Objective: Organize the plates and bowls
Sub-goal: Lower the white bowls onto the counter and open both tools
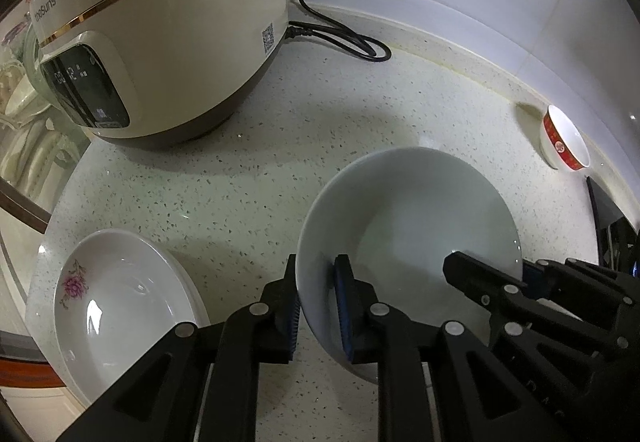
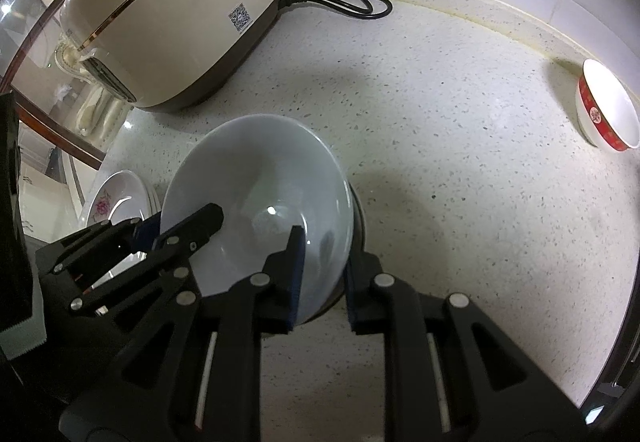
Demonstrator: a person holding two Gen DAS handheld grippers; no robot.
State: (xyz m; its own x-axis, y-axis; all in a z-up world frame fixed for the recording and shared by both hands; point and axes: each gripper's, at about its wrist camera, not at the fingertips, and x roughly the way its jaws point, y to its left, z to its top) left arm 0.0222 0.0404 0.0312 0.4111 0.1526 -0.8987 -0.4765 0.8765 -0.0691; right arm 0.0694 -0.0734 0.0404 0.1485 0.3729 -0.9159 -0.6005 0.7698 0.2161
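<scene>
A large pale blue-white bowl (image 1: 408, 226) (image 2: 260, 178) rests on the speckled counter (image 1: 248, 186). My left gripper (image 1: 317, 262) straddles its left rim, one finger outside and one inside. The pads stand slightly apart from the wall, so it is open. My right gripper (image 2: 324, 246) straddles the opposite rim the same way, a narrow gap showing at the pads. Each gripper also appears in the other view: the right gripper (image 1: 490, 266) and the left gripper (image 2: 178, 220). White plates with a pink flower (image 1: 120, 302) (image 2: 116, 198) lie stacked left of the bowl.
A cream rice cooker (image 1: 160, 42) (image 2: 172, 22) stands at the back left, its black cord (image 1: 344, 38) looping along the wall. A small red-banded bowl (image 1: 564, 138) (image 2: 608, 106) sits far right by the wall. The counter ends just left of the plates.
</scene>
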